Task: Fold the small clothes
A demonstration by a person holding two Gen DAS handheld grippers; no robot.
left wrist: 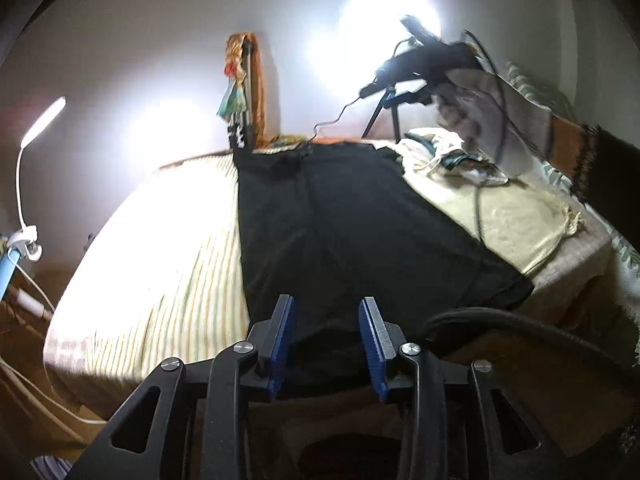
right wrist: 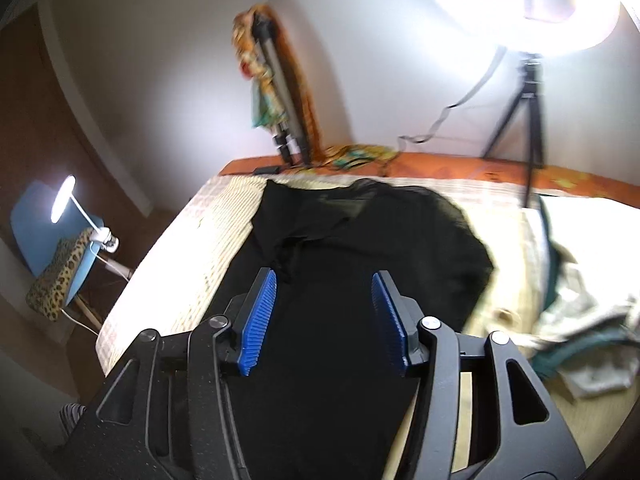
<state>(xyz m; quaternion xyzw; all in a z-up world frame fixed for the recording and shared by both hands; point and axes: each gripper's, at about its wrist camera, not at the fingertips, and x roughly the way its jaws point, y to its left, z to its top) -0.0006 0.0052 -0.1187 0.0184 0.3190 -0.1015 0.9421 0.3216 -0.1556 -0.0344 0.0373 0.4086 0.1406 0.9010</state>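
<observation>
Crowding black garment (left wrist: 344, 232): clothes pile (right wrist: 584, 320), tripod (right wrist: 528, 120).

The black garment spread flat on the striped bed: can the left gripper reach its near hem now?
Probably yes. The left gripper is open with nothing between its blue pads, and the near hem of the black garment lies just ahead of it with nothing in between.

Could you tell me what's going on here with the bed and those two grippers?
A person is folding small clothes on a bed, working with a hand-held gripper in each hand. A black garment lies spread on the striped bedcover. The left hand-held gripper hangs over its near edge, jaws apart and nothing between them. The right hand-held gripper is also open and empty above the garment. More clothes wait in a pile at the right.
</observation>
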